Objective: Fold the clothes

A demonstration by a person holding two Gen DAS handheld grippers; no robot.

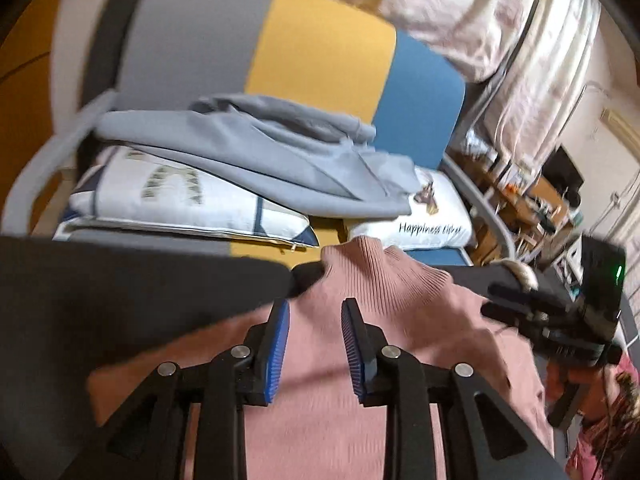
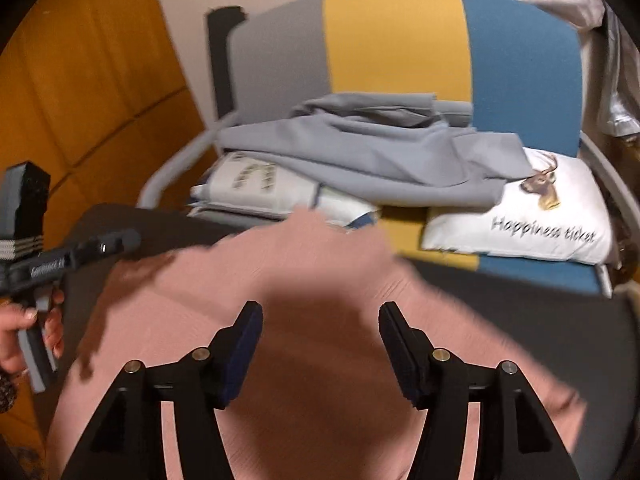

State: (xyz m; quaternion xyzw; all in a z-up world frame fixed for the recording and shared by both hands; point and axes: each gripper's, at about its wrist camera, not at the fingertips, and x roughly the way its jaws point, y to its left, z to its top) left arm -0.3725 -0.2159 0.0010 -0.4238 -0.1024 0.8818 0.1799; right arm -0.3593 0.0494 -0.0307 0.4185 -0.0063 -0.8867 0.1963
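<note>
Both wrist views are motion-blurred; I note only what reads clearly.

Pink ribbed sweater lies spread on the dark table directly below both grippers. Its ribbed neck or hem edge points toward the chair; which of the two it is I cannot say for certain through the blur.

Left gripper: my jaws stand narrowly parted above the pink knit, blue pads facing each other, no cloth pinched between them. It holds nothing.

Right gripper: jaws spread wide, hovering over the sweater, nothing between the pads. From the left wrist view I see this tool at the right edge, in a hand.

Beyond the table stands a chair with grey, yellow and blue panels. On its seat: a grey garment, loosely folded, resting on top of a white cushion with lettering and overlapping a white cushion with a deer print. The two cushions sit apart, yellow seat showing between them.
</note>
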